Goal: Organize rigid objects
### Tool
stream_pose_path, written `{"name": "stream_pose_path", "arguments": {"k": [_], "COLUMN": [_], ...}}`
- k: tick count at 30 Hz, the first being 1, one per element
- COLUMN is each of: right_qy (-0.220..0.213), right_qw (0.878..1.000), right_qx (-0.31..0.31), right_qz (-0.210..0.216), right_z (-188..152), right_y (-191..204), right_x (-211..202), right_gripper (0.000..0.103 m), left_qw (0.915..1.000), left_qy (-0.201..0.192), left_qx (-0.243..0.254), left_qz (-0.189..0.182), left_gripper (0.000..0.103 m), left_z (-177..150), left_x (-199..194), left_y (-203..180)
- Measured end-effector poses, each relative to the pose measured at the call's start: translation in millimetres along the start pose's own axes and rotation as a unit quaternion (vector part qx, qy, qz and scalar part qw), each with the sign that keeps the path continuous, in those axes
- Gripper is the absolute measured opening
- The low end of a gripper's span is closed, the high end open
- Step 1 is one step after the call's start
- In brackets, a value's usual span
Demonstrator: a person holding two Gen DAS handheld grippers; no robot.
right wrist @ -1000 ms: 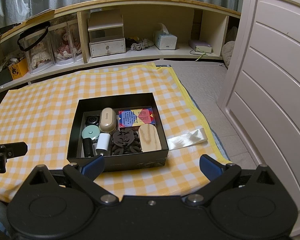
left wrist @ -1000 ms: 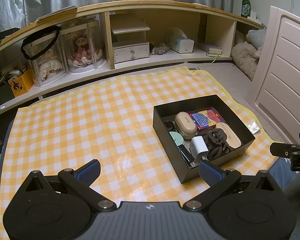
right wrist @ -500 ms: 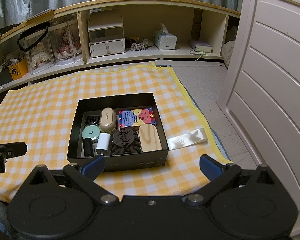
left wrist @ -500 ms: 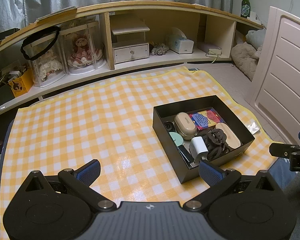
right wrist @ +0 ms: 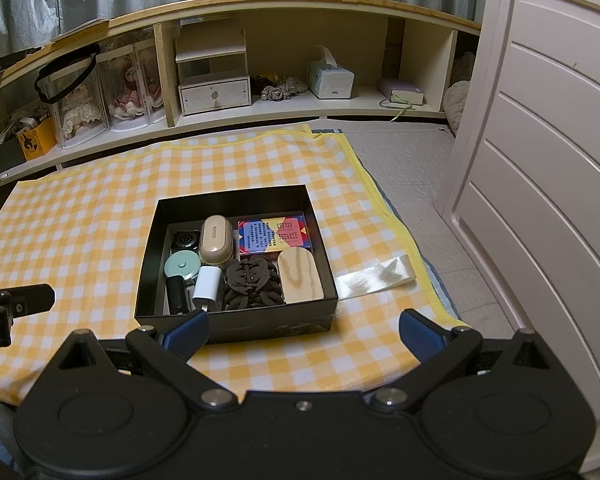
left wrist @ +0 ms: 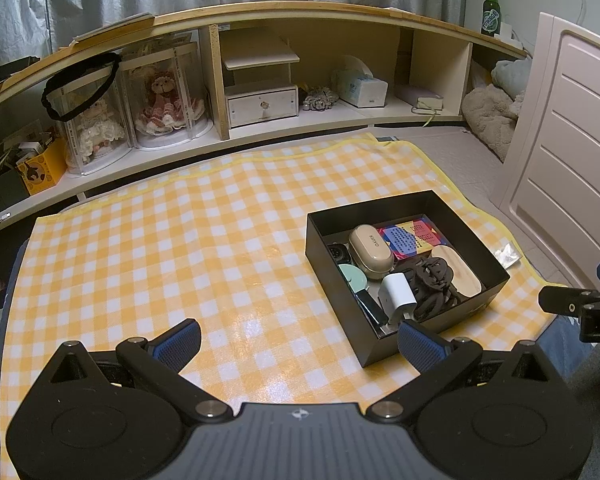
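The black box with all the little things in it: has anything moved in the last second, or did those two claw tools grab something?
Nothing has visibly changed. The black cardboard box sits in the same spot on the yellow checked cloth, its contents undisturbed. The left gripper and right gripper both stay open and empty, short of the box.

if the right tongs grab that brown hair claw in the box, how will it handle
The brown hair claw looks like rigid plastic, so probably light and stiff. Its curved teeth offer uneven surfaces, so it may twist or slip. It sits wedged between the white charger and the wooden oval, so lifting it could nudge them.
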State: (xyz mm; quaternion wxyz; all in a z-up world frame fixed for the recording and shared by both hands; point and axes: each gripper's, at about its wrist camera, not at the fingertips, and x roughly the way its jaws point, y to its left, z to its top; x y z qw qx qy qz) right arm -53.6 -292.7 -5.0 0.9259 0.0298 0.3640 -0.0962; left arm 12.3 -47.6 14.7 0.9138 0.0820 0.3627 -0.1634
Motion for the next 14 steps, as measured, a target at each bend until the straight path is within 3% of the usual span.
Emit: {"name": "stream_pose_path", "arguments": {"k": [14], "right_qy": [0.001], "right_qw": [1.0], "right_qx": [0.002], "right_qz": [0.001], "right_z": [-0.1], "right_y": [-0.2], "right_x": [0.5], "right_gripper": [0.102], "left_qw": [1.0], "left_qy": [0.003], "left_qx": [0.0], "left_qz": [0.001], "left_gripper": [0.103], "left_z": [-0.1], "left_x": [0.1], "left_y": [2.0]}}
